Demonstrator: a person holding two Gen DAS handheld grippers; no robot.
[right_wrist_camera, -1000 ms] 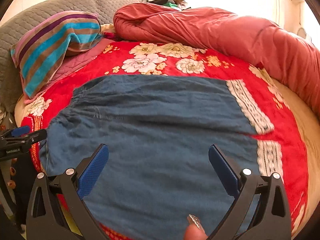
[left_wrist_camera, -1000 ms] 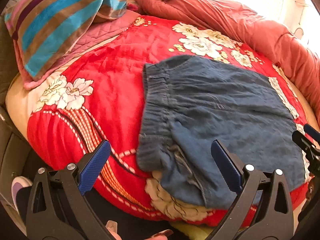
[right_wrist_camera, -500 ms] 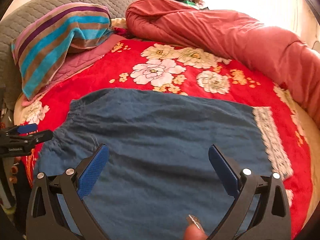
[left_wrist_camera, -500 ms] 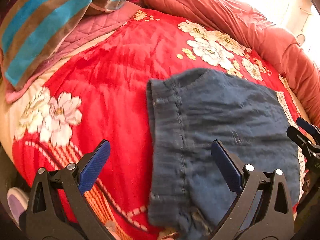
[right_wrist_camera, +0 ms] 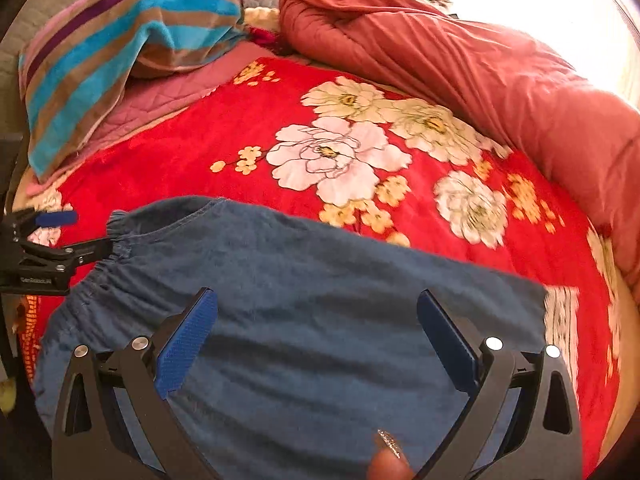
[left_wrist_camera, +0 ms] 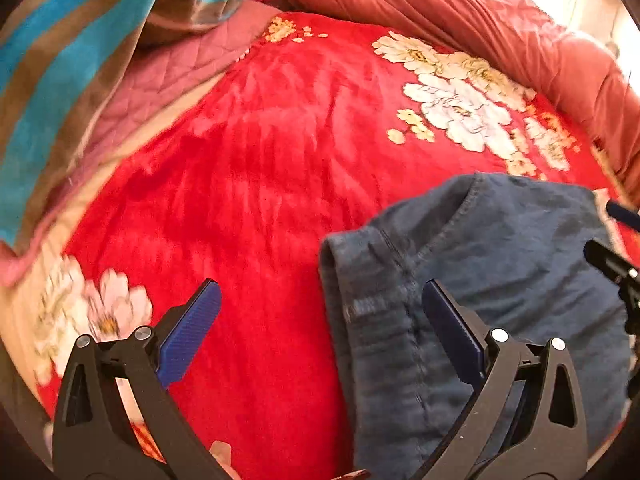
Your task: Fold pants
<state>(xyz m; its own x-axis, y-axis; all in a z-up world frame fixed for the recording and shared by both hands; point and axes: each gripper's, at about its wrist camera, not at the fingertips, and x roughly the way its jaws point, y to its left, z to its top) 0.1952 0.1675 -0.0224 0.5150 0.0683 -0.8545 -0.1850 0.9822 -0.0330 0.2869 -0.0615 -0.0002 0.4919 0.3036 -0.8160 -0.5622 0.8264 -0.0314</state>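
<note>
Red floral blanket (right_wrist_camera: 224, 152) covers the bed; blue pants (right_wrist_camera: 320, 320) lie across it. Both left gripper (left_wrist_camera: 320, 320) and right gripper (right_wrist_camera: 316, 320) hover with fingers spread wide, holding nothing.

Pants (right_wrist_camera: 320, 320) flat on blanket (right_wrist_camera: 224, 152); pillow (right_wrist_camera: 120, 52) behind left, rolled quilt (right_wrist_camera: 460, 60) behind right.

Left claw (left_wrist_camera: 320, 322), right claw (right_wrist_camera: 316, 326): black angular frames, blue textured pads, silver round screws; glittery fingernail (right_wrist_camera: 389, 444).

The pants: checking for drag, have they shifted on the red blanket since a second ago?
Cannot tell. The pants sit lower against the blanket's white flower, but both cameras moved.
</note>
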